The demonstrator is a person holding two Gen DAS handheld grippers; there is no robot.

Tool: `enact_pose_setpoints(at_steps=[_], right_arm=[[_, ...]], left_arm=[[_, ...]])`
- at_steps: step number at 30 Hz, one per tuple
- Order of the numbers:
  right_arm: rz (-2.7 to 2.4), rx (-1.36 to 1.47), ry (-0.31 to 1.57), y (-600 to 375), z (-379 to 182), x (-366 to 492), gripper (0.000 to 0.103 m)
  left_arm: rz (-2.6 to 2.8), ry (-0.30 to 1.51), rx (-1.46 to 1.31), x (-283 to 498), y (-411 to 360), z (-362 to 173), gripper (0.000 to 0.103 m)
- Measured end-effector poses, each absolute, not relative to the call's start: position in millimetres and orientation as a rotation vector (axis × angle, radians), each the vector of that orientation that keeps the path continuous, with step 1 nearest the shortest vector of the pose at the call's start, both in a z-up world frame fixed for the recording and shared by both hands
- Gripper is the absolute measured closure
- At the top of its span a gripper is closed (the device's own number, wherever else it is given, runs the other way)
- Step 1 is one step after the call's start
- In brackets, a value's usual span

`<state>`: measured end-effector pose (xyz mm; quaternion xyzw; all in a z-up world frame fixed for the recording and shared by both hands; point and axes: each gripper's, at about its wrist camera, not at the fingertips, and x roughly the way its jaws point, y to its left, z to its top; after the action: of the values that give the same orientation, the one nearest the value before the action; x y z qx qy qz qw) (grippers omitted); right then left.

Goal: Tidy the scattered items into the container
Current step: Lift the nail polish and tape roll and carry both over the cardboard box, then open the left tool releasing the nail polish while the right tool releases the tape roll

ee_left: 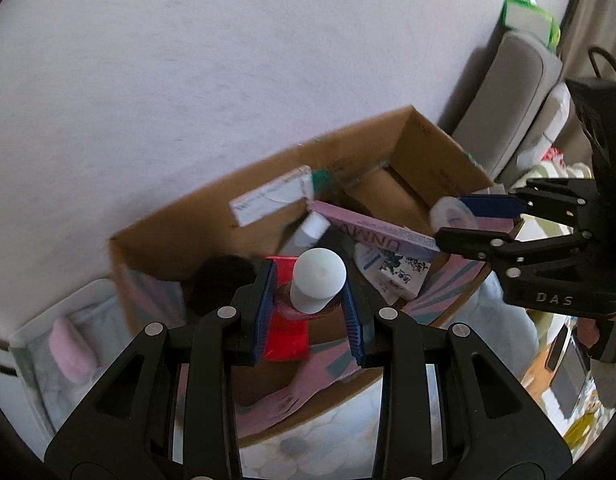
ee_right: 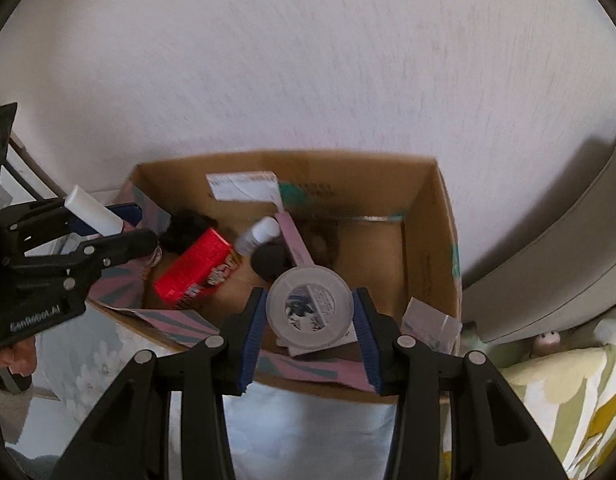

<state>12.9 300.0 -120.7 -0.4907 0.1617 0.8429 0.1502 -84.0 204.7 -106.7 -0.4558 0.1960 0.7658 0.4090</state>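
Both tongs gripping: left tongs [ee_left: 310,304] w/ bottle [ee_left: 318,284], right tongs [ee_right: 310,332] w/ tub [ee_right: 310,306], over cluttered box [ee_right: 436,216]

Open cardboard box [ee_right: 432,216] against the wall, red carton [ee_right: 196,268] lying at its left, white-capped bottle [ee_left: 317,280] and clear round tub [ee_right: 310,306] above its near edge

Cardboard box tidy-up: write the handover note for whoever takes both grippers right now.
Left gripper: shut on a small pink-tinted bottle with a white cap, above the near part of the open brown cardboard box.
Right gripper: shut on a round clear plastic tub, over the box's near edge.
Already in the box: red packet, long pink carton, white carton, white-capped tube, black items.
Left to do: lower both items into the box and release. Whether more items lie scattered outside cannot be seen from these views.
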Motion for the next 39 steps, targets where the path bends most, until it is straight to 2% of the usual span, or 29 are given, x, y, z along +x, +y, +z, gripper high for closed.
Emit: enact_pose_setpoints(at_steps=[8, 17, 19, 20, 21, 24, 29, 39], right_arm=[[2.404, -1.491, 0.492, 325, -140, 0, 0.063], [2.403, -1.506, 0.434, 333, -144, -5, 0.063], [2.396, -1.502, 0.415, 333, -144, -6, 0.063], [2.395, -1.502, 0.410, 333, -144, -6, 0.063], [2.394, -1.507, 0.400, 333, -144, -6, 0.063], [2.368, -1.508, 0.316, 330, -143, -6, 0.060], [2.384, -1.458, 0.306, 326, -135, 1, 0.049], [2.407, -1.410, 0.285, 315, -114, 10, 0.048]], left_arm=[[1.858, 0.522, -1.181, -73, 244, -134, 0.075], [1.856, 0.538, -1.220, -76, 259, -155, 0.074], [1.855, 0.524, -1.223, -77, 259, -156, 0.058], [1.864, 0.523, -1.219, -78, 258, -156, 0.041], [1.880, 0.533, -1.213, -78, 258, -156, 0.029], [1.887, 0.527, -1.203, -81, 254, -155, 0.015], [1.913, 0.491, -1.193, -84, 246, -146, 0.005], [1.988, 0.481, -1.123, -84, 227, -119, 0.004]])
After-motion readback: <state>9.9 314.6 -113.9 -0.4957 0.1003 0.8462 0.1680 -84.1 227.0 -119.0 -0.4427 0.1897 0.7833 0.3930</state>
